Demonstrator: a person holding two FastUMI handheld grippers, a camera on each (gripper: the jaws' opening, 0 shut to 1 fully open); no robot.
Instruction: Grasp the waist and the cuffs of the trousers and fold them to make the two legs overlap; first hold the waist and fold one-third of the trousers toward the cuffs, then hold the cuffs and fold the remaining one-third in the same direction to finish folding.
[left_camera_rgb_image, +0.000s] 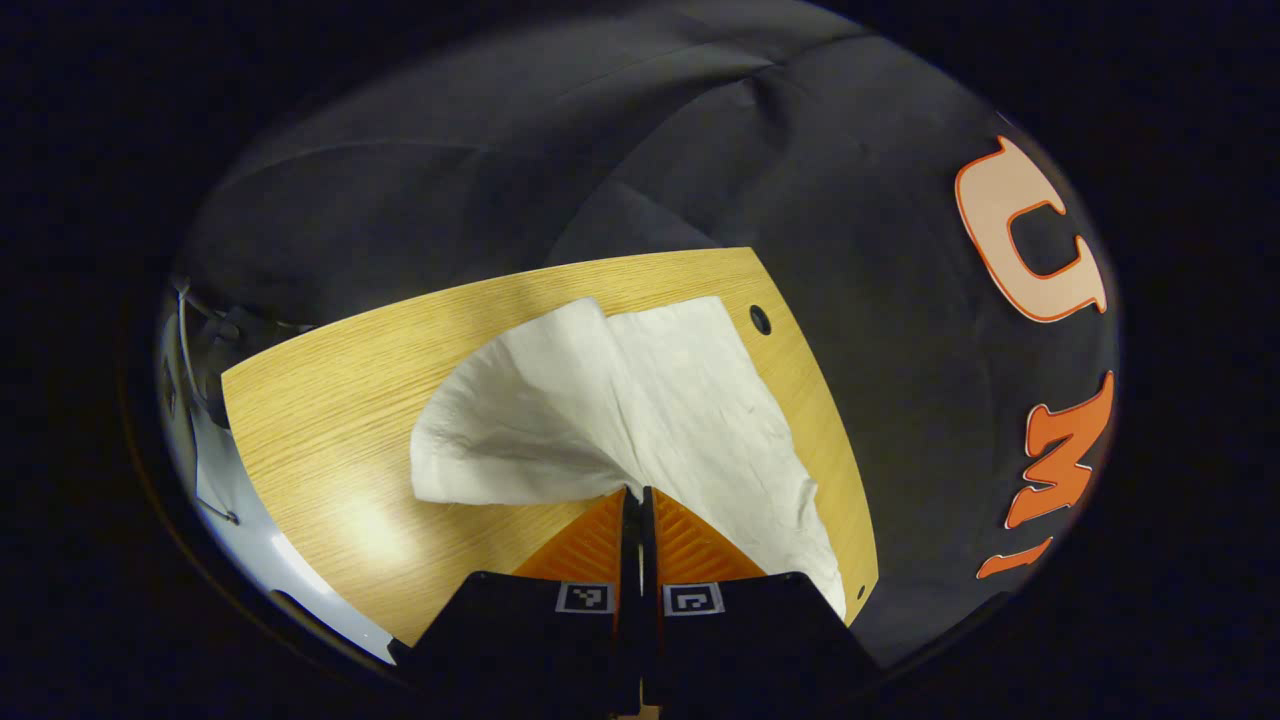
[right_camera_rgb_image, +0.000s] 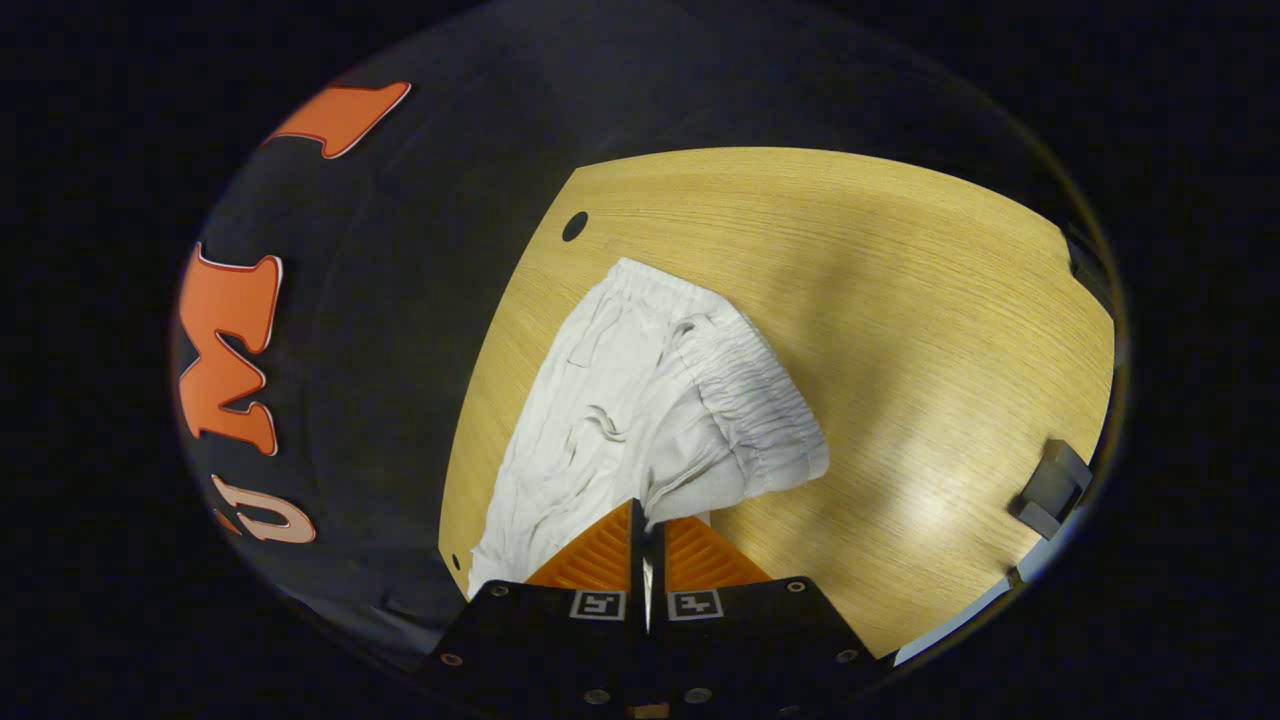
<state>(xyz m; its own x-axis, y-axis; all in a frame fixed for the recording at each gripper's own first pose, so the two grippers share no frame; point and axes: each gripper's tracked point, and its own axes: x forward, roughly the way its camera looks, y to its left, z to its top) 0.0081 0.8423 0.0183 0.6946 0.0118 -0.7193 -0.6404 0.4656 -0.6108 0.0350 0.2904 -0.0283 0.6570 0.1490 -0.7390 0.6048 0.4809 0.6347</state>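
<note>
Two grippers pinching white fabric trousers (left_camera_rgb_image: 640, 400) over a light wooden table (left_camera_rgb_image: 330, 420).
Left gripper (left_camera_rgb_image: 632, 495) clamps the cuff end; right gripper (right_camera_rgb_image: 640, 510) clamps the gathered waistband (right_camera_rgb_image: 745, 400) just ahead.

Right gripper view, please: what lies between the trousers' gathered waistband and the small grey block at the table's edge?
Nothing: in the right gripper view, bare wooden table runs from the waistband of the trousers to the grey block.

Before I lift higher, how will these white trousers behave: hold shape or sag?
Likely floppy: the trousers already drape and crease between the left tongs and the table. Probably light, since thin fabric bunches at the elastic waist near the right tongs. They may drag on the wood rather than slide cleanly.
</note>
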